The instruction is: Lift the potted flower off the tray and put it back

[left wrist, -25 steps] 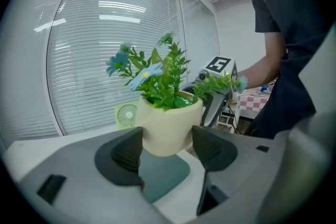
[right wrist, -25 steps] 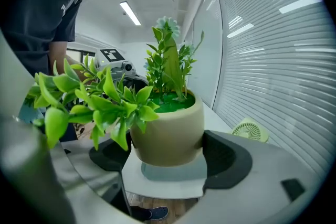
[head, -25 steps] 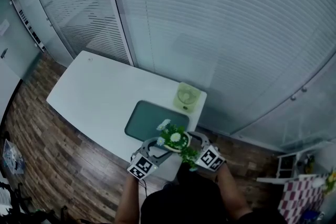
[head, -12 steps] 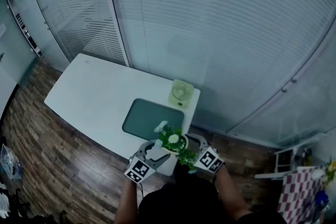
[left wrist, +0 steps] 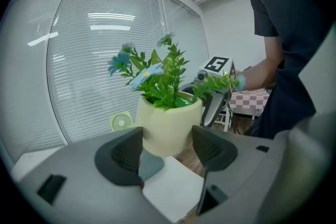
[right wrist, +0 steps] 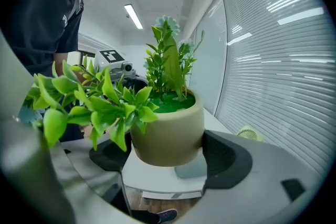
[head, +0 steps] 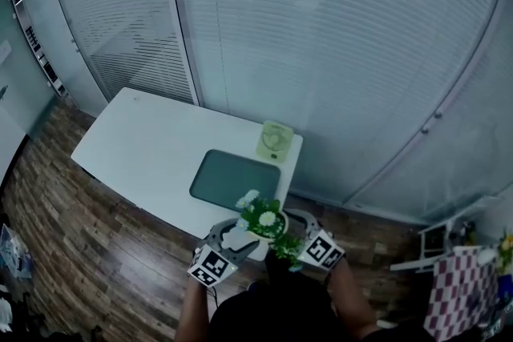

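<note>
Cream plastic filled the gap between both pairs of jaws: the left gripper [left wrist: 167, 152] was clenched on the potted flower [left wrist: 169, 128], one dark pad against each side of the pot's lower wall, and the right gripper [right wrist: 168, 157] gripped the same pot from the opposite side in the same way. Green leafy stems and small pale blue blooms rose upright above the rim, and one leafy sprig hung over the edge towards the right gripper's camera.

From the head view the potted flower [head: 263, 219] hung in the air between the two grippers, over the near edge of the white worktop [head: 152, 156] and close to the person's body. It was off the tray [head: 234, 179], a dark green rounded rectangle that lay flat further out on the worktop. Just beyond the tray's far corner stood a small pale green fan [head: 274, 141]. Wood-patterned floor [head: 72, 252] surrounded the worktop, and slatted blinds [head: 321, 52] covered the glass wall behind it.
</note>
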`<state>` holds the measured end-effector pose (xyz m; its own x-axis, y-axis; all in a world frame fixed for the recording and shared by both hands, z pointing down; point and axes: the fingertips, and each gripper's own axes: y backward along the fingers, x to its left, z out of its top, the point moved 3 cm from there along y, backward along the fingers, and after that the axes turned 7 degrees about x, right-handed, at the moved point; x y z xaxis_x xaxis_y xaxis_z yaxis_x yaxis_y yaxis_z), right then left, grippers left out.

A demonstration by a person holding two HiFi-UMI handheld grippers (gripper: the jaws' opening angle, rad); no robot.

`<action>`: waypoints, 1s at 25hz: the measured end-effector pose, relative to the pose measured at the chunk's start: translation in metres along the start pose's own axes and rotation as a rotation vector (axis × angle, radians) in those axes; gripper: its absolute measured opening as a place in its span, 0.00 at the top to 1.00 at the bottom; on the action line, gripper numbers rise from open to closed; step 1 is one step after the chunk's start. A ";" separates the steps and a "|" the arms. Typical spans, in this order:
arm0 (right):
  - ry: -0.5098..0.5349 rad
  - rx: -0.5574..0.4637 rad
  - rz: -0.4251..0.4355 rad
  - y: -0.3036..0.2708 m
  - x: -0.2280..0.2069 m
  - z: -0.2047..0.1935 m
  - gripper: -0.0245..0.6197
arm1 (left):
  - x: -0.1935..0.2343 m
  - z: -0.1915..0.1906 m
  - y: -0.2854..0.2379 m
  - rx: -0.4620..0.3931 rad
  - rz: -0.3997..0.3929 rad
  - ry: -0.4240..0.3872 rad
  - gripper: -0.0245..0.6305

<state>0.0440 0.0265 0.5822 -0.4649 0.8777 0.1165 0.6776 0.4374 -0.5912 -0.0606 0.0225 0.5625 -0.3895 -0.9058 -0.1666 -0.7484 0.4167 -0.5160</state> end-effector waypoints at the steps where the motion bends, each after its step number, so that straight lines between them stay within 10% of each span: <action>1: -0.011 -0.006 0.001 0.003 0.003 0.000 0.36 | -0.003 0.002 0.004 -0.009 -0.002 -0.001 0.54; 25: -0.061 -0.039 0.027 0.055 0.042 -0.008 0.36 | -0.056 0.033 0.027 -0.065 -0.009 -0.010 0.54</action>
<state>0.0665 0.0887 0.5613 -0.4796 0.8760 0.0515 0.7114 0.4225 -0.5616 -0.0419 0.0818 0.5300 -0.3771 -0.9103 -0.1707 -0.7853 0.4120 -0.4621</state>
